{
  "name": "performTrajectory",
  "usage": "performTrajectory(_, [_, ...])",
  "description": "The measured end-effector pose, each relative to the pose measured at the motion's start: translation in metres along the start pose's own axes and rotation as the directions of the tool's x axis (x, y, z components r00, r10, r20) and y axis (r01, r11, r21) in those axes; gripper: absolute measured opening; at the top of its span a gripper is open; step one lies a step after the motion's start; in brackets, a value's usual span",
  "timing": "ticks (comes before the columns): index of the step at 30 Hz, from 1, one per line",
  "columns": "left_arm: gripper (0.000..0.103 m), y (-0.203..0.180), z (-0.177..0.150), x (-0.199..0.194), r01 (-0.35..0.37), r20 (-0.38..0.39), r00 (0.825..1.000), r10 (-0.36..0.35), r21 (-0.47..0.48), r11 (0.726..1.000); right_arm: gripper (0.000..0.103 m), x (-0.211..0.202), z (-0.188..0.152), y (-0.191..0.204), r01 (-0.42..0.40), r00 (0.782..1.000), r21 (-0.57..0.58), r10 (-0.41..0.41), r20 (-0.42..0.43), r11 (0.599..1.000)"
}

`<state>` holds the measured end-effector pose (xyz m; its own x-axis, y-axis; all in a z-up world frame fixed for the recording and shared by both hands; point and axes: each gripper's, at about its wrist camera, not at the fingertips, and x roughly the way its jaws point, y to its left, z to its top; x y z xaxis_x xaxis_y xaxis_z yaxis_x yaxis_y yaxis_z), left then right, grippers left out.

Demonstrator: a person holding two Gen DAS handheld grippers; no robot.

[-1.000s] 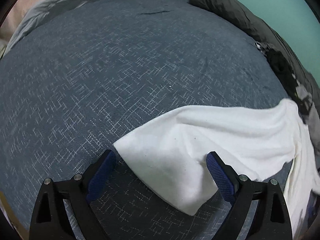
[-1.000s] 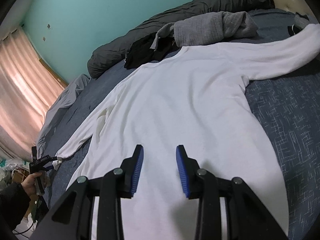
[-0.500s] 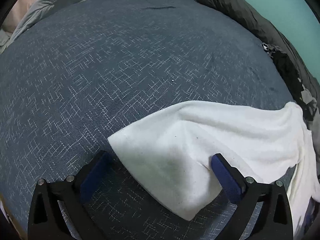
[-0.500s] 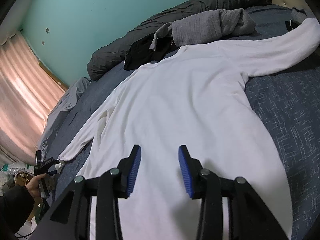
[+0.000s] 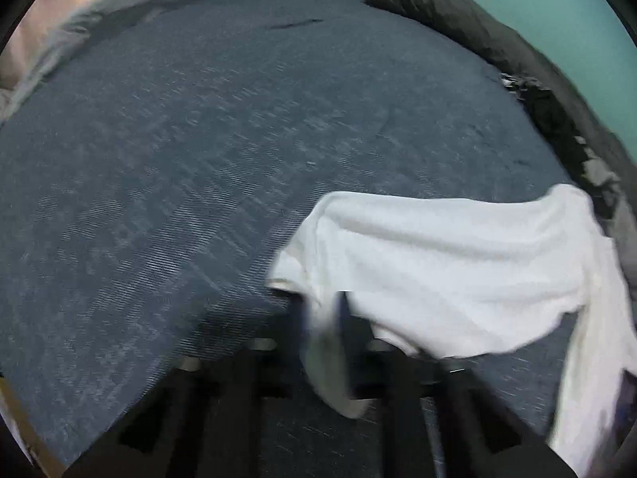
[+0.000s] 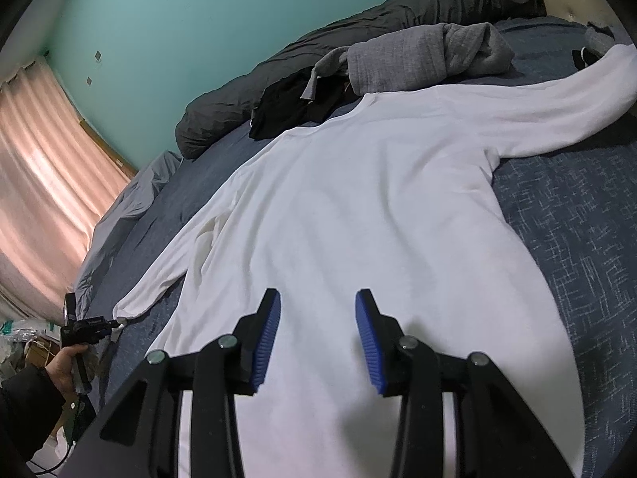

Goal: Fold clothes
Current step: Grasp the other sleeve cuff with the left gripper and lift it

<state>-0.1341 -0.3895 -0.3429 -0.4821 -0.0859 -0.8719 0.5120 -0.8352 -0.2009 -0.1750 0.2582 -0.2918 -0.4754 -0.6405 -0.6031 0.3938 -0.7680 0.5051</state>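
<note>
A white long-sleeved shirt (image 6: 358, 219) lies spread flat on the dark blue bed cover (image 6: 577, 239). In the left wrist view its sleeve (image 5: 438, 259) is bunched up, and the cuff end hangs between the blurred fingers of my left gripper (image 5: 324, 310). Those jaws are closing and pinch the cuff. The right wrist view shows the same gripper (image 6: 91, 326) at the far left, held by a hand, with the cuff at its tip. My right gripper (image 6: 316, 318) stands open just above the shirt's lower body, with nothing gripped.
A dark grey rolled duvet (image 6: 358, 40) runs along the teal wall. A grey garment (image 6: 418, 59) and a black one (image 6: 290, 107) lie by the shirt's collar. A pink curtain (image 6: 40, 179) hangs at the left. A light grey sheet (image 5: 119, 0) edges the bed.
My left jaws went from wide apart around the flat cuff to closed on it, and the sleeve end has bunched and lifted. The right gripper has kept still.
</note>
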Motion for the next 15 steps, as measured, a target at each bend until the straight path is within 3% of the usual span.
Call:
performTrajectory(7, [0.008,-0.022,0.012,-0.025,0.045,0.034,0.998,-0.047,0.059,0.997,0.039,0.001,-0.001,-0.001,0.0,1.0,0.005,0.0,0.002,1.0])
performTrajectory(13, [0.008,-0.018,0.054,-0.053,0.017,0.102,0.994,-0.025,0.081,0.997,0.04,0.002,-0.001,-0.002,0.003,1.0,0.005,-0.003,-0.002,1.0])
performTrajectory(15, [0.008,-0.018,0.084,-0.059,0.003,0.124,0.992,-0.013,0.083,0.997,0.039,0.003,-0.001,-0.002,0.006,1.0,0.006,-0.006,-0.003,1.0])
